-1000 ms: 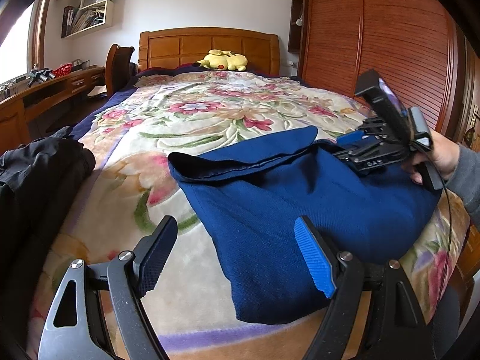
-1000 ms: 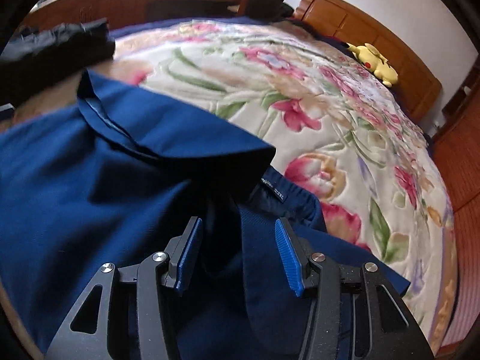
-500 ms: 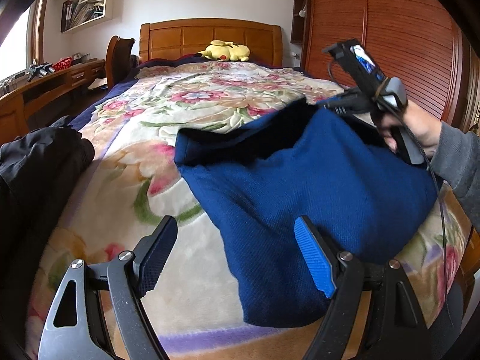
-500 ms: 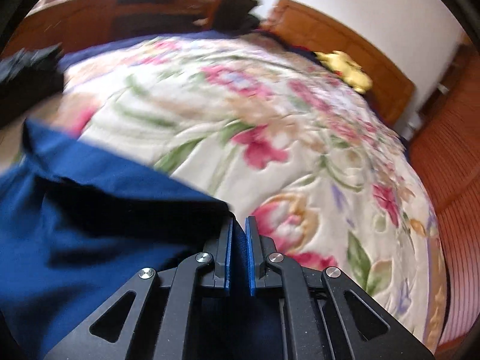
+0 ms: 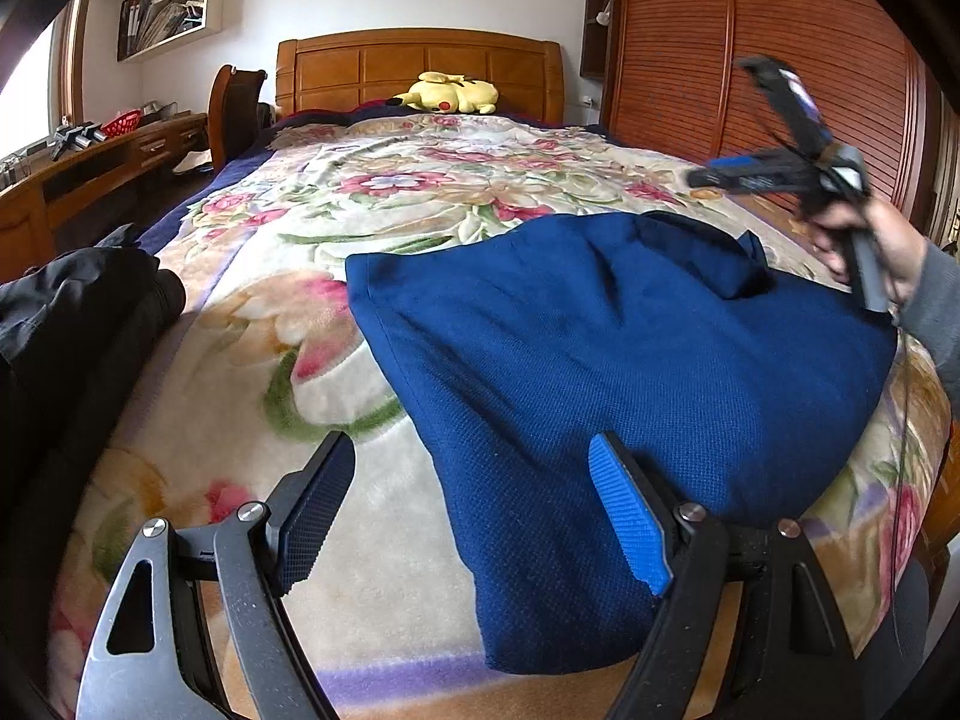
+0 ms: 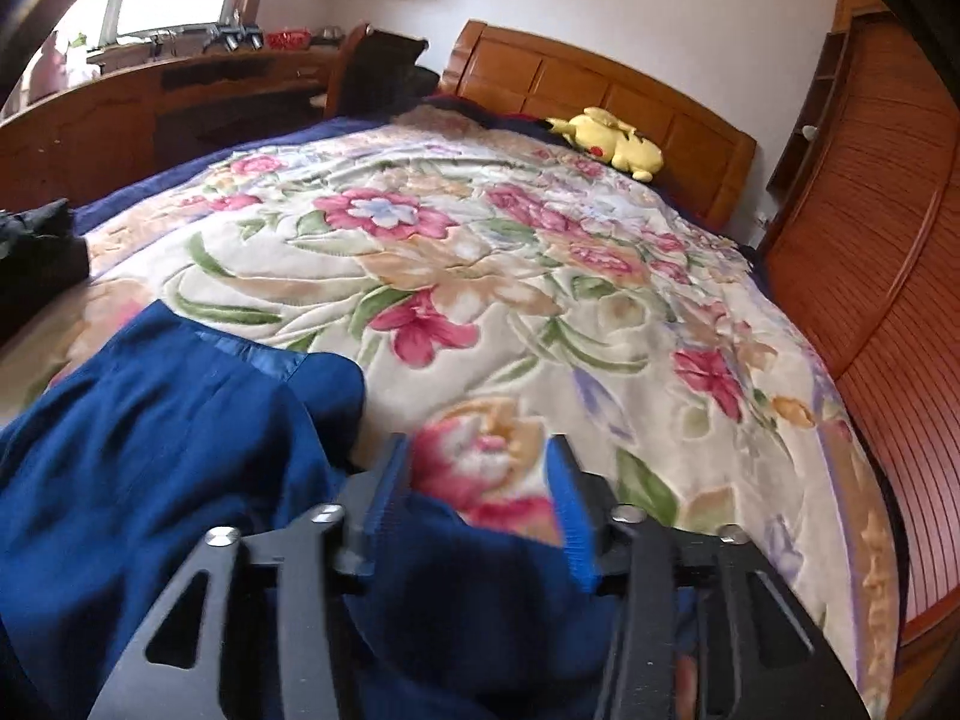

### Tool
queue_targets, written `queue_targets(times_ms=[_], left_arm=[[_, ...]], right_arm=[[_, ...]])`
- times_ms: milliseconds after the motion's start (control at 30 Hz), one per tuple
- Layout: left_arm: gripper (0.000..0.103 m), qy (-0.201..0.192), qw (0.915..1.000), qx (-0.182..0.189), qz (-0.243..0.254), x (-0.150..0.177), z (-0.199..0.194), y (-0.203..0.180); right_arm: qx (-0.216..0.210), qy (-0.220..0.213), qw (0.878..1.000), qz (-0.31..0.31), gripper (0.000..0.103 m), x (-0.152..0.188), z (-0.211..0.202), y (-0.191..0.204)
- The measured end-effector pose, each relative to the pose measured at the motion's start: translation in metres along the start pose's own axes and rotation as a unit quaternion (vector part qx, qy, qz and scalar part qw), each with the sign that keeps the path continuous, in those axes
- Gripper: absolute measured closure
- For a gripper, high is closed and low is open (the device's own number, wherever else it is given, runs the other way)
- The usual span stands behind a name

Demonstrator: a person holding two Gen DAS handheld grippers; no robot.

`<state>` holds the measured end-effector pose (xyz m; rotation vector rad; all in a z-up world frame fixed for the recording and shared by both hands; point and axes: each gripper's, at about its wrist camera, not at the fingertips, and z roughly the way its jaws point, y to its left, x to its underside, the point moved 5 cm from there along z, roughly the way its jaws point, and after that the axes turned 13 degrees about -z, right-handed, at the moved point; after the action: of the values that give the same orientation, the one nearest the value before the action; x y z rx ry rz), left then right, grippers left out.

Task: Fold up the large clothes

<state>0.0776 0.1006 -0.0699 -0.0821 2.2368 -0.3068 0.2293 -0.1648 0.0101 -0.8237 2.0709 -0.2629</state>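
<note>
One navy garment [image 5: 630, 360] lay folded over on the near part of the bed, spread across the floral blanket [image 5: 384, 210] with its knit weave plain to see and a doubled-up flap bunched along its far edge. Its near hem ran down between the two fingers of the left gripper [image 5: 474, 516], which stood wide apart and gripped nothing: the blue-padded finger [image 5: 630, 522] hung over the cloth, the dark one [image 5: 309, 516] over bare blanket beside it. To the right, the right gripper [image 6: 477, 492] was raised off the fabric in a person's hand [image 5: 870, 234] with a grey sleeve; its jaws had just been opening, and in its own view the pads stood parted with the garment's edge lying low between them, not pinched, and flowered blanket showing through the gap. A satin-trimmed edge of the garment showed to that gripper's left. Farther out, one black garment [image 5: 78, 312] was heaped at the left side of the bed, one yellow plush toy [image 5: 450, 93] rested against the wooden headboard [image 5: 420, 57], one desk [image 5: 102, 162] ran along the left wall with a chair [image 5: 231, 102] beside it, and a slatted wooden wardrobe [image 5: 750, 60] stood on the right.
</note>
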Motion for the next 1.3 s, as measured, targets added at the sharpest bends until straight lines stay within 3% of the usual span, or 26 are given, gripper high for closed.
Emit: queue_targets(times_ms=[133,300,433,733,800,867,900,1100,1300], left_arm=[[0.022,-0.001,1.0,-0.002,0.0,0.0,0.0,0.0],[0.022,-0.001,1.0,-0.003,0.001,0.0,0.001,0.0],[0.022,-0.001,1.0,-0.003,0.0,0.0,0.001,-0.002],[0.022,-0.003,1.0,-0.005,0.002,0.0,0.001,-0.001],[0.022,-0.002,1.0,-0.005,0.002,0.0,0.001,-0.002],[0.022,-0.002,1.0,-0.005,0.002,0.0,0.001,-0.002],[0.022,-0.002,1.0,-0.005,0.002,0.0,0.001,-0.002],[0.022,-0.002,1.0,-0.005,0.003,0.0,0.001,-0.002],[0.022,-0.002,0.9999,-0.009,0.006,0.0,0.002,-0.003]], right_arm=[[-0.022,0.042,0.999,-0.011,0.046,0.044,-0.008,-0.008],[-0.051,0.043,0.998,-0.021,0.046,0.076,-0.023,-0.007],[-0.077,0.057,0.994,-0.05,0.046,0.084,-0.028,0.004],[-0.069,0.095,0.989,-0.09,0.047,0.072,0.003,0.014],[-0.066,0.11,0.986,-0.104,0.062,0.072,0.012,0.017],[-0.053,0.119,0.984,-0.123,0.091,0.069,0.019,0.018],[-0.051,0.119,0.983,-0.127,0.097,0.066,0.022,0.017],[-0.017,0.076,0.99,-0.116,0.1,0.028,0.034,-0.003],[0.027,0.076,0.995,-0.057,0.1,0.0,0.074,-0.031]])
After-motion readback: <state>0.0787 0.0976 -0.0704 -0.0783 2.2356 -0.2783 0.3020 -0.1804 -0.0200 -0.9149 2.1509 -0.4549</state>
